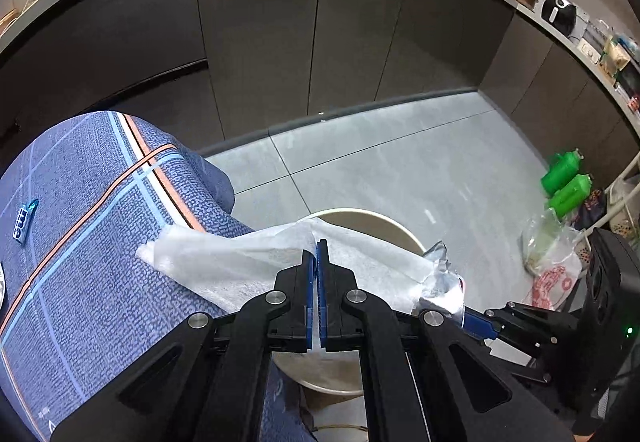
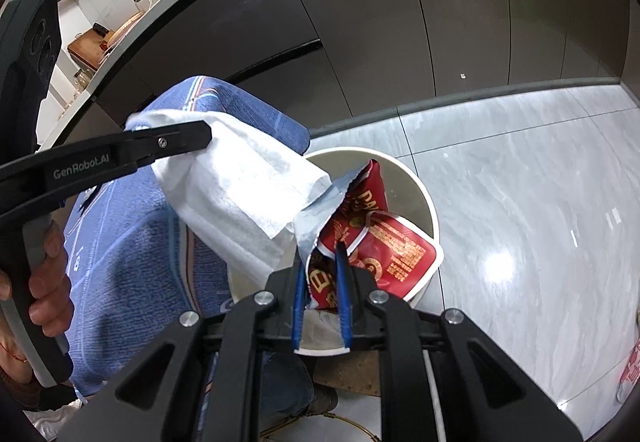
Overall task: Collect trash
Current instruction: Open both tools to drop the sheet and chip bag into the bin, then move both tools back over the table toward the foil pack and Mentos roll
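My left gripper (image 1: 319, 246) is shut on a white paper towel (image 1: 224, 262) and holds it over the rim of a round cream trash bin (image 1: 384, 226). In the right wrist view the towel (image 2: 240, 194) hangs from the left gripper's fingers (image 2: 188, 140) beside the bin (image 2: 424, 202). My right gripper (image 2: 320, 254) is shut on a red snack wrapper (image 2: 384, 242) with a silver lining, held over the bin's opening. The wrapper's silver edge shows in the left wrist view (image 1: 444, 282), with the right gripper (image 1: 472, 320) behind it.
A table with a blue patterned cloth (image 1: 88, 242) stands left of the bin. Dark cabinets (image 1: 280, 42) run along the back under a cluttered counter. Two green bottles (image 1: 566, 182) and a clear plastic bag (image 1: 548, 246) are on the grey tiled floor at right.
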The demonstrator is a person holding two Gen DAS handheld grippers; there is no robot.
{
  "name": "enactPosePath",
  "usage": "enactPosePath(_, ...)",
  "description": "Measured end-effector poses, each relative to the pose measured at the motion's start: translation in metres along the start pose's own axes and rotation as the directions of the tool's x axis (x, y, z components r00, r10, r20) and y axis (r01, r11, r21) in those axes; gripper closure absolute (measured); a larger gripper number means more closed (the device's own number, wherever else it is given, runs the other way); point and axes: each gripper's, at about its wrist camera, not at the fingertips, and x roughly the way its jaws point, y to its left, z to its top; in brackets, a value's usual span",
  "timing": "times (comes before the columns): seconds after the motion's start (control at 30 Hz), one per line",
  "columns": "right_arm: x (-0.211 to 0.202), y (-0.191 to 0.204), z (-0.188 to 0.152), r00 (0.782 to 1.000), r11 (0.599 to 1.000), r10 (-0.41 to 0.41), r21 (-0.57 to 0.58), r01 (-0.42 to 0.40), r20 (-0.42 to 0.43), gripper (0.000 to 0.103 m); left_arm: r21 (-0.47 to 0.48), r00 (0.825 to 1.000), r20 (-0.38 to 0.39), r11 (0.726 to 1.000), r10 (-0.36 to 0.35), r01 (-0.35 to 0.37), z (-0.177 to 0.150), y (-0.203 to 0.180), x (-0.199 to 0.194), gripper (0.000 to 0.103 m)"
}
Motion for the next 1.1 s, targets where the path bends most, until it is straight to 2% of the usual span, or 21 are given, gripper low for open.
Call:
enactPosePath(0.07,0.006,-0.001,-0.001,1.000,1.000,-0.003,0.000,0.003,-0.015,0.085,-0.008,1.000,-0.001,1.000,0.003,-0.003,0.001,0.002,0.003,0.098)
enactPosePath(0.13,0.013,0.001,-0.002,0.999,1.000,-0.014,-0.019,0.013,-0.036,0.064,-0.023,1.000,0.015,1.000,0.017,-0.017,0.003,0.005,0.003,0.075)
enactPosePath(0.17,0.015,0.002,-0.003,0.999,0.999,-0.025,-0.028,0.024,-0.036,0.041,-0.034,0.999,0.031,0.999,0.024,-0.023,0.004,0.006,0.000,0.053)
enactPosePath(0.2,0.015,0.003,-0.004,0.999,0.998,-0.041,-0.041,0.040,-0.031,0.032,-0.048,0.998,0.056,0.998,0.034,-0.031,0.005,0.008,-0.004,0.038)
enactPosePath(0.33,0.015,0.006,-0.006,0.998,0.996,-0.058,-0.074,0.056,-0.026,0.027,-0.081,0.993,0.106,0.996,0.042,-0.034,0.008,0.015,-0.018,0.030)
enactPosePath(0.47,0.009,0.004,-0.005,0.997,0.994,-0.076,-0.074,0.075,-0.008,0.016,-0.123,0.987,0.139,0.991,0.077,-0.060,0.007,0.023,-0.028,0.010)
enactPosePath(0.6,0.004,0.002,-0.003,0.996,0.994,-0.084,-0.070,0.084,0.009,0.008,-0.156,0.985,0.150,0.986,0.082,-0.059,0.004,0.035,-0.040,0.009)
enactPosePath(1.1,-0.011,0.028,-0.003,0.998,0.992,-0.062,-0.109,0.065,0.028,0.006,-0.186,0.982,0.163,0.980,0.095,-0.064,-0.009,0.048,-0.071,0.009)
